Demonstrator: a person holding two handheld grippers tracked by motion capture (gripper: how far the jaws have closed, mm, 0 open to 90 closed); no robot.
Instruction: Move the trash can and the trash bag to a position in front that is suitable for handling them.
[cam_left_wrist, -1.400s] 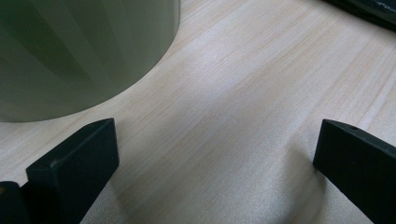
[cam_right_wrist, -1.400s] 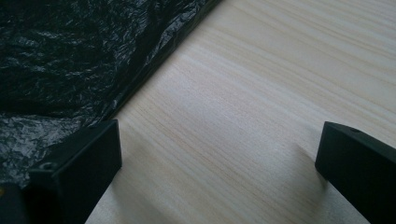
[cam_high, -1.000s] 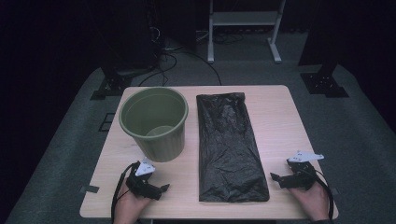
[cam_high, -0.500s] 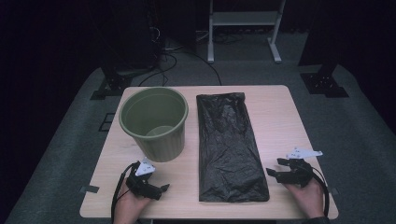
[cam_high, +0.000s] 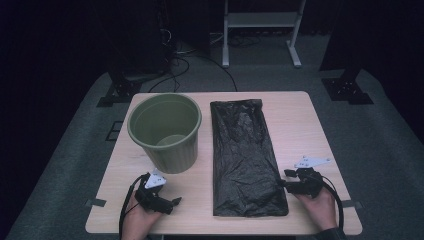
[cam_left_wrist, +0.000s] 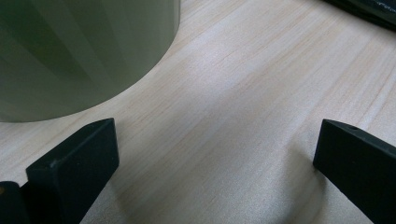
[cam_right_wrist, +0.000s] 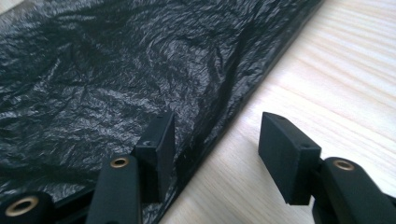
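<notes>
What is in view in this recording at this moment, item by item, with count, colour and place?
bin: one, olive green, upright and empty on the left half of the table.
bag: one, black, crinkled plastic, lying flat lengthwise on the middle of the table, right of the bin.
table: one, light wood, on grey carpet.
frame: one, pale metal, on the floor behind the table.
cables: several, black, on the floor behind the table.
left gripper: one, black, near table edge below the bin, jaws wide open over bare wood.
right gripper: one, black, at the bag's right edge, jaws have just been closing, one over the plastic, one over wood.
</notes>
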